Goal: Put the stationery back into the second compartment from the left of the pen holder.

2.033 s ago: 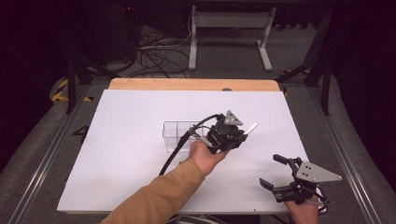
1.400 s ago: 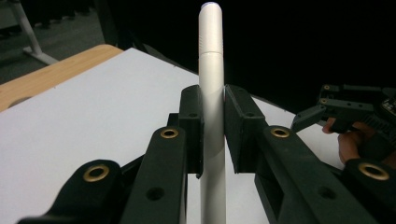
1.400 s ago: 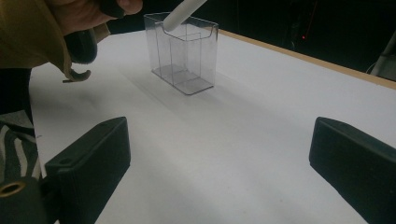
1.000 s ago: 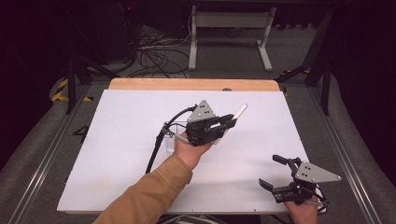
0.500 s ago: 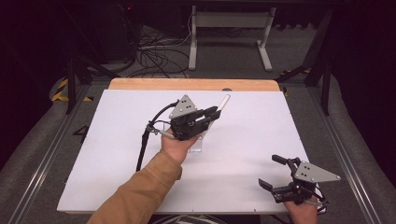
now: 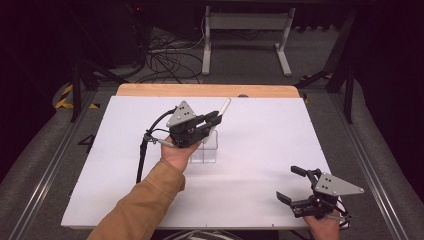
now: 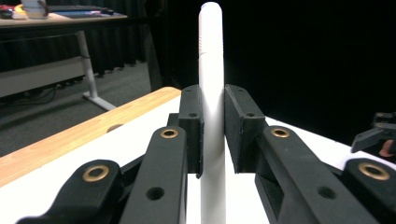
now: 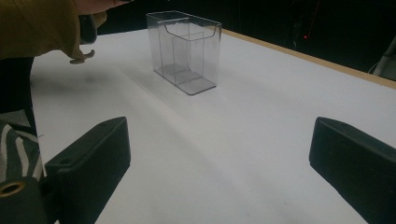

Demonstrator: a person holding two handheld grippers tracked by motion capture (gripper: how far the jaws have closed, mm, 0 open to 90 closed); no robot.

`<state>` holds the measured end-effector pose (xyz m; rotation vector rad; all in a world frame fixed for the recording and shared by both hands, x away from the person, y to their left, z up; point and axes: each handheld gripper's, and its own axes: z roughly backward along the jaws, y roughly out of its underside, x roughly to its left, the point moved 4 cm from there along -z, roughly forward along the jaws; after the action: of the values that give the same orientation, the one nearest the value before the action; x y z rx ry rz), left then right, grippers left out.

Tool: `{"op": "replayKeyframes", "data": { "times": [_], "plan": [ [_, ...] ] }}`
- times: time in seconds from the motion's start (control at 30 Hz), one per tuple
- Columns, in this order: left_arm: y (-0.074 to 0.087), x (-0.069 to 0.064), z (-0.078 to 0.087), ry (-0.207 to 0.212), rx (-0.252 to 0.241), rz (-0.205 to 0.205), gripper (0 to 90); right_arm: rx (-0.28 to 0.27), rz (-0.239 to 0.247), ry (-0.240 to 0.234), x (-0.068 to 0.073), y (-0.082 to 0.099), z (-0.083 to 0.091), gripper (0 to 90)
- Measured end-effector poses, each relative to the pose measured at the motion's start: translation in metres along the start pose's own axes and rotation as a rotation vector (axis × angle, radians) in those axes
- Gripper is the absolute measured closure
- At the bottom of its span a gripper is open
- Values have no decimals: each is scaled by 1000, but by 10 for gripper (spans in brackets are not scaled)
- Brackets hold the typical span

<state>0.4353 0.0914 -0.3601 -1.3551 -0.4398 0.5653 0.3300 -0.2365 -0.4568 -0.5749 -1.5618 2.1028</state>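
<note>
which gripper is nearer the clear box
Left. The left gripper, gripping a white pen, hovers over the clear box; the right gripper sits open near the table's front edge.

pen (image 7: 211, 93): smooth white plastic, slight sheen
box (image 8: 184, 50): clear glossy plastic
table (image 6: 260, 125): matt white top, wood edge at 12 o'clock
left gripper (image 7: 212, 135): matt black plastic pads

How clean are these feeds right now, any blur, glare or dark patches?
High view: table evenly lit, surroundings dark. Left gripper view: pen sharp, background black at right. Right gripper view: clear box sharp, soft shadow beside it, near jaws slightly blurred.
</note>
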Motion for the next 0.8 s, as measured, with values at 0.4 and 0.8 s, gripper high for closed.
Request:
{"op": "replayKeyframes", "data": {
  "times": [0.4, 0.8],
  "plan": [
    [11, 20, 0, -76, 34, -32, 782, 4, 4, 2, 0, 0, -1, 59],
    [22, 33, -3, -98, 77, -13, 782, 3, 4, 2, 0, 0, -1, 58]
  ]
}}
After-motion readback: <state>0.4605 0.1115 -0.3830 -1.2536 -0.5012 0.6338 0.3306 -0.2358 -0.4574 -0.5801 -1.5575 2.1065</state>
